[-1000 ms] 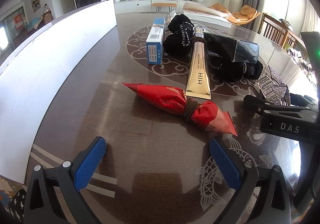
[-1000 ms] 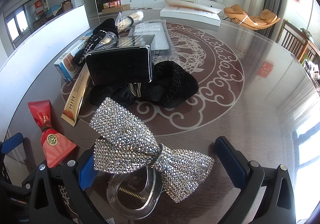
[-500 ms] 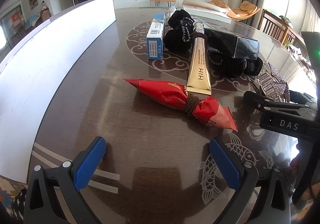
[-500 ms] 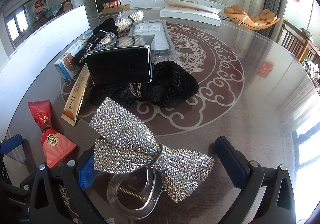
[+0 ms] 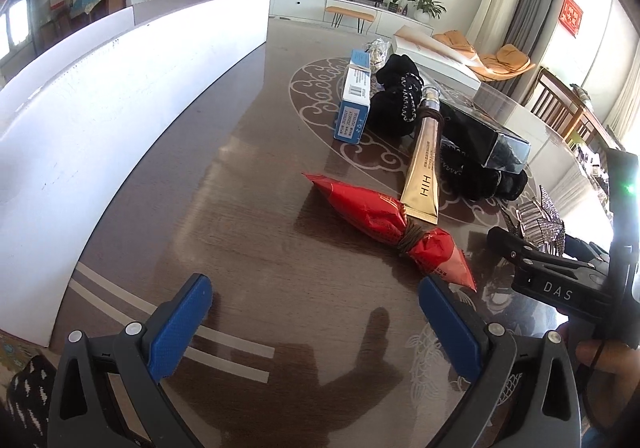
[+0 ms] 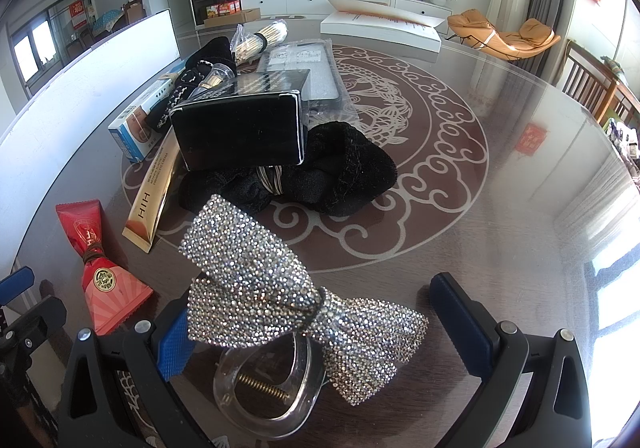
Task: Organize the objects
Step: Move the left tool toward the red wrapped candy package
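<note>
I judge that I am at the approach step, with nothing picked up yet. On my left, the left gripper (image 5: 316,316) hovers low over the dark glass-topped table (image 5: 224,208) with its blue-padded fingers (image 5: 180,322) spread wide and empty. Just ahead of them, slightly right, lies the red foil snack packet cinched in the middle by a brown hair tie (image 5: 390,226); one end of it nearly reaches the right-hand finger. Beyond it the gold cosmetic tube (image 5: 426,164) points its crimped end at the packet, with the blue-and-white carton (image 5: 354,102) and the glossy black box (image 5: 486,134) resting on black velvet scrunchies (image 5: 396,96) behind. Further right, the right gripper (image 6: 320,322) is also wide open, and the silver rhinestone bow hair claw (image 6: 288,288) sits between its fingers, its clear plastic claw nearest the camera; the left pad seems close to the bow, though I cannot tell whether it touches. For the next move I would close on the bow across its narrow knot, since the wide wings may slip or tilt.
</note>
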`<act>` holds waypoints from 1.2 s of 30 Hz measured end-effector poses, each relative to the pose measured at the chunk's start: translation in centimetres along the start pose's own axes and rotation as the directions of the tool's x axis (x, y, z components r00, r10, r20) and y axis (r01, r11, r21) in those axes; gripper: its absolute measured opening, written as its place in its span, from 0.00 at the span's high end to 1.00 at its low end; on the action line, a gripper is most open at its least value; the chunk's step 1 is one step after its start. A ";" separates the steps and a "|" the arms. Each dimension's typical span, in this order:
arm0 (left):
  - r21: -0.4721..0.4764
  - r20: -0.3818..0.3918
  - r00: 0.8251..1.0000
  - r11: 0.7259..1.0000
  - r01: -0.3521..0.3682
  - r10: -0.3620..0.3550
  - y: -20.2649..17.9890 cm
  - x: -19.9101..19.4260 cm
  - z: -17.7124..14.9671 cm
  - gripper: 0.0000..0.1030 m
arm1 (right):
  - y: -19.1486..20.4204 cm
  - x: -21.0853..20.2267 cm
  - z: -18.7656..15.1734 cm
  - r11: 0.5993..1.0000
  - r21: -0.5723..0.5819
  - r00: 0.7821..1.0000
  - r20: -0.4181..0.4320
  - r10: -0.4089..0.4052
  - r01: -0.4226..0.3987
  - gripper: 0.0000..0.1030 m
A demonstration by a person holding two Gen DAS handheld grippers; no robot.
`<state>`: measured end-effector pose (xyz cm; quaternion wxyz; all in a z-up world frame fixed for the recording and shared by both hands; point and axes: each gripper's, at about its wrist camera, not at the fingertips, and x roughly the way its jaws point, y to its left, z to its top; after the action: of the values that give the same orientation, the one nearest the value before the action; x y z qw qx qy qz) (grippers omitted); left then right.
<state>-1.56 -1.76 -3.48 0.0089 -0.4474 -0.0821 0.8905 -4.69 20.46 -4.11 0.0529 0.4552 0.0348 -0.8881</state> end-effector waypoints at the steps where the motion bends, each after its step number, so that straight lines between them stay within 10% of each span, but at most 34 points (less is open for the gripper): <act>1: -0.003 0.005 1.000 1.000 0.002 -0.002 0.1 -0.1 0.0 0.00 | 0.0 0.0 0.0 1.000 0.000 1.000 0.000 0.000 0.000 0.00; 11: 0.002 0.012 1.000 1.000 -0.010 0.010 1.0 -1.0 0.6 0.00 | 0.0 0.0 0.0 1.000 0.000 1.000 0.000 0.000 0.000 0.00; 21: -0.287 0.083 0.995 0.955 0.081 -0.060 8.7 -2.6 1.6 0.00 | 0.0 0.0 0.0 1.000 0.000 1.000 0.000 -0.001 0.001 0.00; 28: -0.241 0.045 0.993 0.963 0.117 -0.109 3.8 -1.1 2.8 0.00 | 0.0 0.0 0.0 1.000 0.001 1.000 0.000 -0.001 0.001 0.00; 36: -0.030 -0.050 0.986 0.986 -0.164 0.162 -3.8 2.3 3.5 0.00 | 0.0 0.0 0.0 1.000 0.001 1.000 0.000 -0.002 0.002 0.00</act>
<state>-5.95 1.73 -2.65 -0.0695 -0.4737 -0.0602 0.8759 -4.69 20.46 -4.12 0.0520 0.4551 0.0347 -0.8882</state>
